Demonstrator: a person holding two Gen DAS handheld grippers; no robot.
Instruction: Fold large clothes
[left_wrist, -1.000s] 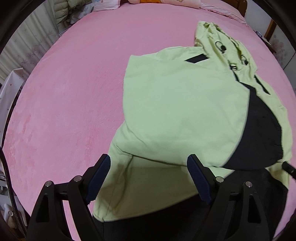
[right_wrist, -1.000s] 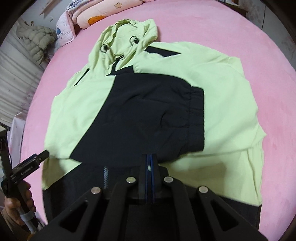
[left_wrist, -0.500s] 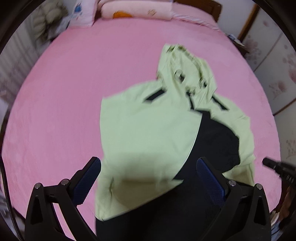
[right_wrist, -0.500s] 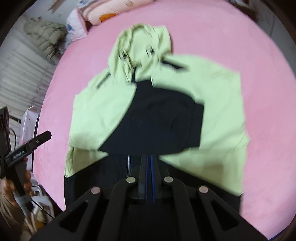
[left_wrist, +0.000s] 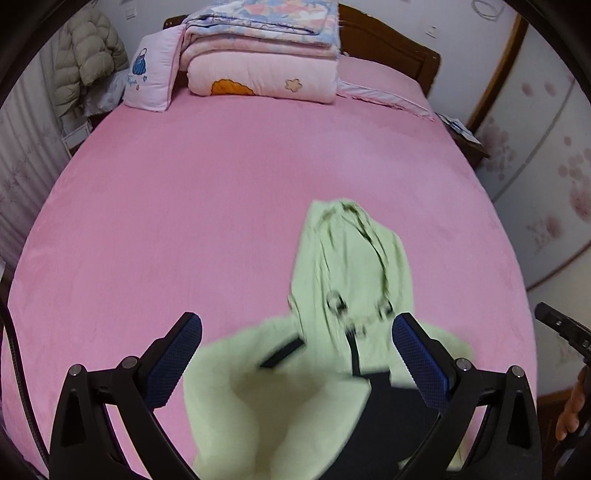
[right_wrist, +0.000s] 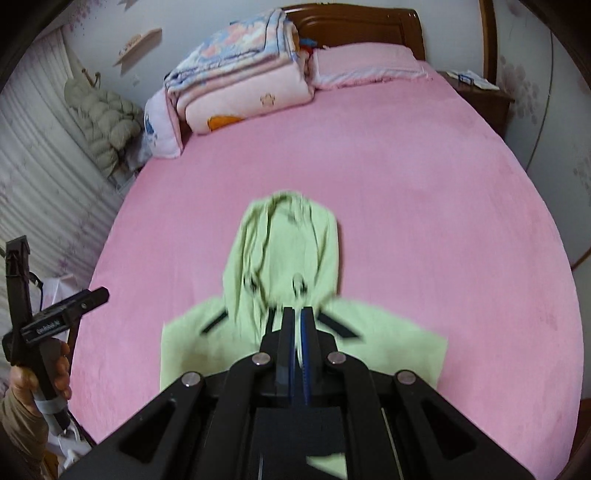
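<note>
Pink bedding covers the bed (left_wrist: 221, 206); from the left wrist, the green-and-black jacket (left_wrist: 288, 398) lies near its foot, sleeves apparently folded in, hood still flat. The left gripper (left_wrist: 295, 354) hangs above it, jaws wide and empty. From the right wrist, the right gripper (right_wrist: 300, 328) has its jaws pressed together over the collar; whether cloth is pinched I cannot tell. Body folds remain.

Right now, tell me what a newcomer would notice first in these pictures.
First, the lime-green hooded jacket with black panels, lying on the near part of the big pink bed, hood pointing toward the headboard. Next, the stack of folded quilts at the head of the bed, with a beige puffer coat hanging to its left. In the foreground, the left gripper is spread wide over the jacket, while the right gripper is shut.
</note>
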